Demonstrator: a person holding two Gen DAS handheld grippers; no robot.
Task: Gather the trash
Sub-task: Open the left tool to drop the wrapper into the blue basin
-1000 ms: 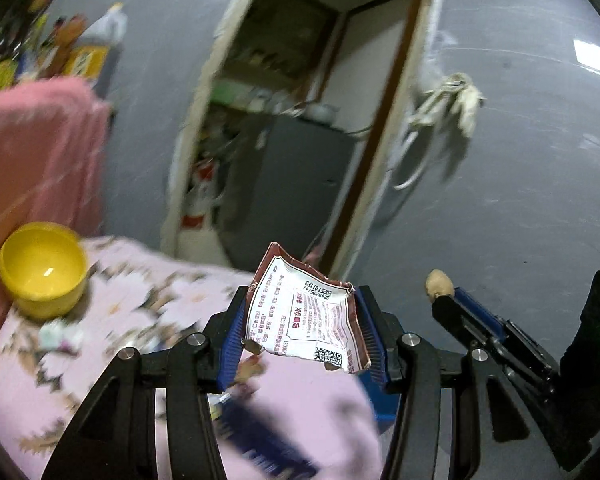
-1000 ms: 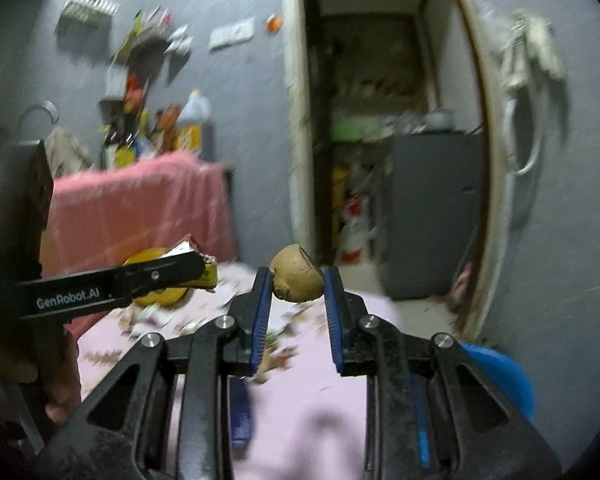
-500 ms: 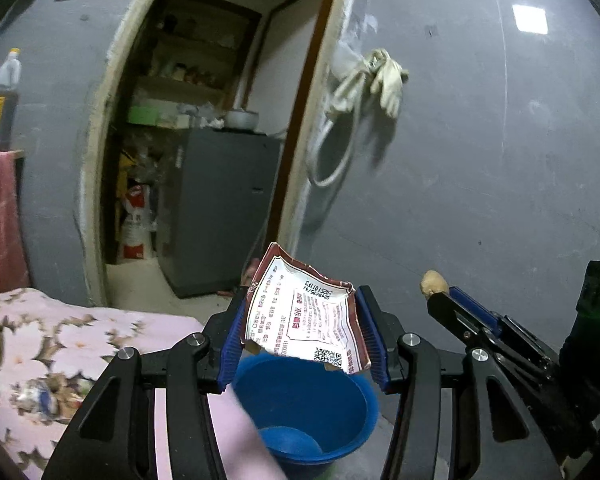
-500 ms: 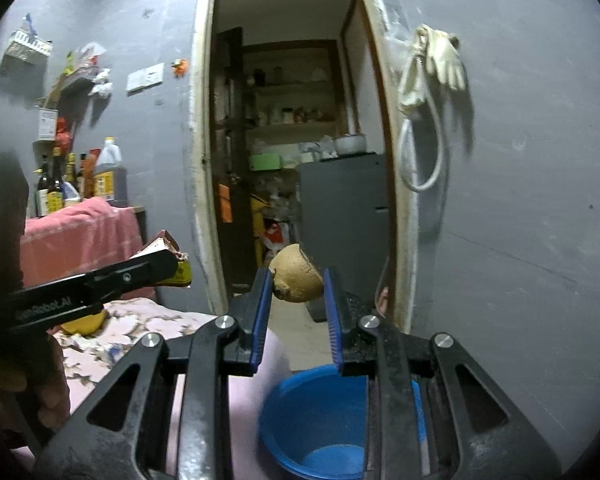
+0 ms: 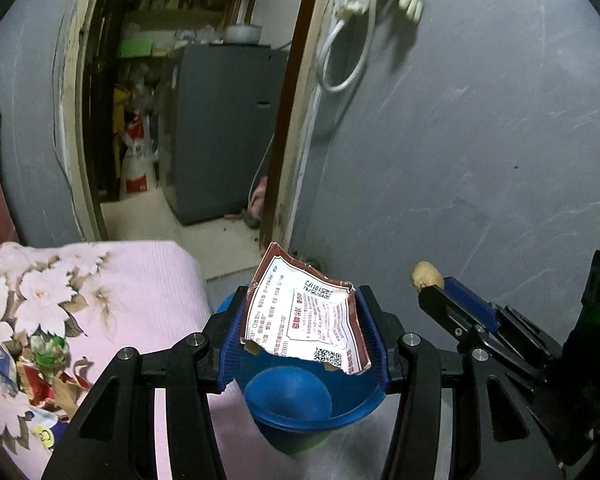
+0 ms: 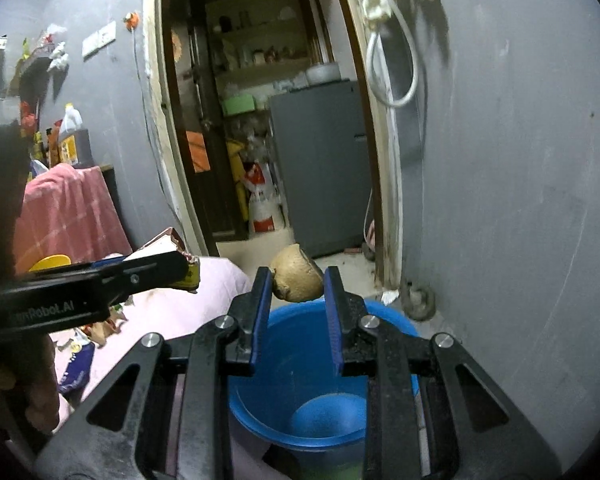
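Grey walls, blue bucket (image 6: 300,364) below; left gripper (image 5: 304,336) grips wrapper (image 5: 306,320), right gripper (image 6: 297,300) grips potato (image 6: 296,278).

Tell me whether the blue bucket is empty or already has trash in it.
Empty as far as visible: the blue bucket shows only its bare blue bottom in both views, though the tongs hide part of the inside.

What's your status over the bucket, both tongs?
Left tongs shut on torn wrapper. Right tongs shut on brown husk piece. Blue bucket open below both. Nothing in the way.
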